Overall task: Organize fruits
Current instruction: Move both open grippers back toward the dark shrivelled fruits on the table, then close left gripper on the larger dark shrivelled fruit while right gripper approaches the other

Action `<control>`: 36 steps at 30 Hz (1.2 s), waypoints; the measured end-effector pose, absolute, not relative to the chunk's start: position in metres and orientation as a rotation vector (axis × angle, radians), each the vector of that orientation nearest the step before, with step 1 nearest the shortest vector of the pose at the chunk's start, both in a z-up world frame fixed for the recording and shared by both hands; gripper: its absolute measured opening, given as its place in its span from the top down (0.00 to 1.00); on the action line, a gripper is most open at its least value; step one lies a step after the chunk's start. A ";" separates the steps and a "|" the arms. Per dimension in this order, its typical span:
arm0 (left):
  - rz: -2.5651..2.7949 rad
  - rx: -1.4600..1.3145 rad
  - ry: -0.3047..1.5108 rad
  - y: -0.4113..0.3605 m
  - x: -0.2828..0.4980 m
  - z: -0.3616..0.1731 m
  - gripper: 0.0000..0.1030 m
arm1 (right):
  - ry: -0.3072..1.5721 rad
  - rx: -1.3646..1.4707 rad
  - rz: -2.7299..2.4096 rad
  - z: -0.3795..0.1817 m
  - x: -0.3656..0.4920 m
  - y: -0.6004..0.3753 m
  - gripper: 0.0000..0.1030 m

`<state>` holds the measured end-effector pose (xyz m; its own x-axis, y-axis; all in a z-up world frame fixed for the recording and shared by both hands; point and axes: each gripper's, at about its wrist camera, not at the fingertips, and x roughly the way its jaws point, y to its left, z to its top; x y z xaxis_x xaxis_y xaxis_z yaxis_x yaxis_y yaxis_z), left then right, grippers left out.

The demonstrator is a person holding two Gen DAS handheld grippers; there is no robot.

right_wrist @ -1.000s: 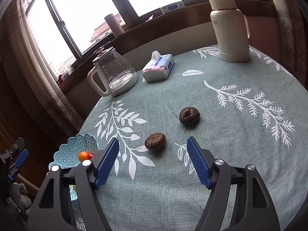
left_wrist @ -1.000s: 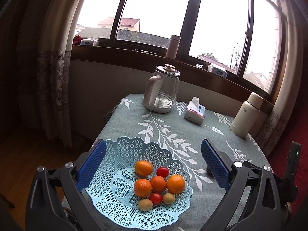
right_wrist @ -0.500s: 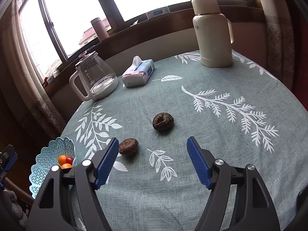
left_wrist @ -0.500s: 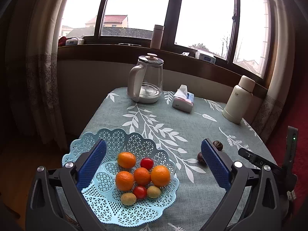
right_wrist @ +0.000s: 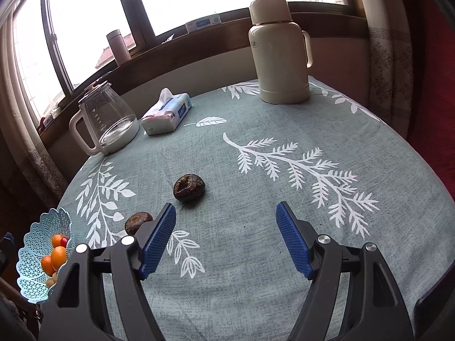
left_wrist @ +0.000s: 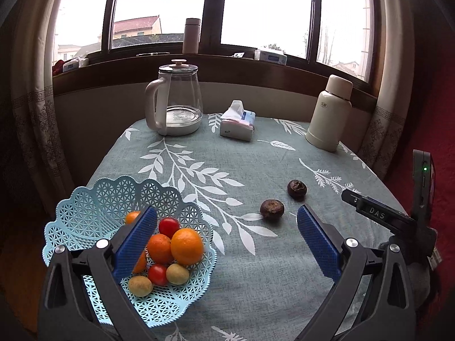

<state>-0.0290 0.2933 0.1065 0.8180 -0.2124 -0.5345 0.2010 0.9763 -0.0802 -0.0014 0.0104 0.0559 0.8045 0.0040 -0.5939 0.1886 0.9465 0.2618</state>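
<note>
A light blue lattice basket (left_wrist: 93,199) (right_wrist: 34,233) sits at the table's near left corner, holding several oranges (left_wrist: 186,245), two red tomatoes (left_wrist: 169,226) and small yellow fruits (left_wrist: 140,285). Two dark brown fruits lie on the cloth: one (left_wrist: 272,209) (right_wrist: 138,221) nearer the basket, the other (left_wrist: 297,189) (right_wrist: 189,187) to its right. My left gripper (left_wrist: 226,240) hangs open, its left finger over the basket. My right gripper (right_wrist: 226,238) is open and empty, just short of the brown fruits; its left finger partly hides the nearer one.
A glass kettle (left_wrist: 173,99) (right_wrist: 105,119), a tissue pack (left_wrist: 237,123) (right_wrist: 167,112) and a cream thermos (left_wrist: 330,113) (right_wrist: 277,51) stand along the table's far side by the window. The leaf-print tablecloth (right_wrist: 284,204) drops off at the rounded edges. The right gripper's body (left_wrist: 398,216) shows in the left wrist view.
The left gripper has swung right, so the basket slid to the left of its view and both brown fruits came in. The right gripper moved right and nearer; the fruits shifted left.
</note>
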 end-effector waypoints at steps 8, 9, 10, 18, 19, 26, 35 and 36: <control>-0.251 0.014 0.629 0.261 -0.015 0.084 0.03 | 0.616 0.262 -0.156 0.051 -0.001 0.012 0.21; -0.256 0.017 0.636 0.257 -0.013 0.081 0.03 | 0.616 0.256 -0.161 0.049 -0.001 0.013 0.21; -0.262 0.022 0.644 0.252 -0.011 0.078 0.03 | 0.620 0.255 -0.162 0.048 -0.001 0.013 0.21; -0.279 0.080 0.676 0.225 0.004 0.056 0.03 | 0.611 0.321 -0.213 0.044 -0.005 -0.003 0.20; -0.281 0.081 0.680 0.223 0.007 0.054 0.03 | 0.609 0.331 -0.225 0.043 -0.006 -0.005 0.20; -0.292 0.132 0.695 0.205 0.029 0.049 0.10 | 0.609 0.358 -0.249 0.039 -0.007 -0.012 0.20; -0.331 0.123 0.757 0.186 0.061 0.033 0.25 | 0.614 0.378 -0.250 0.037 -0.005 -0.014 0.20; -0.327 0.121 0.761 0.185 0.064 0.031 0.25 | 0.615 0.378 -0.247 0.037 -0.006 -0.014 0.20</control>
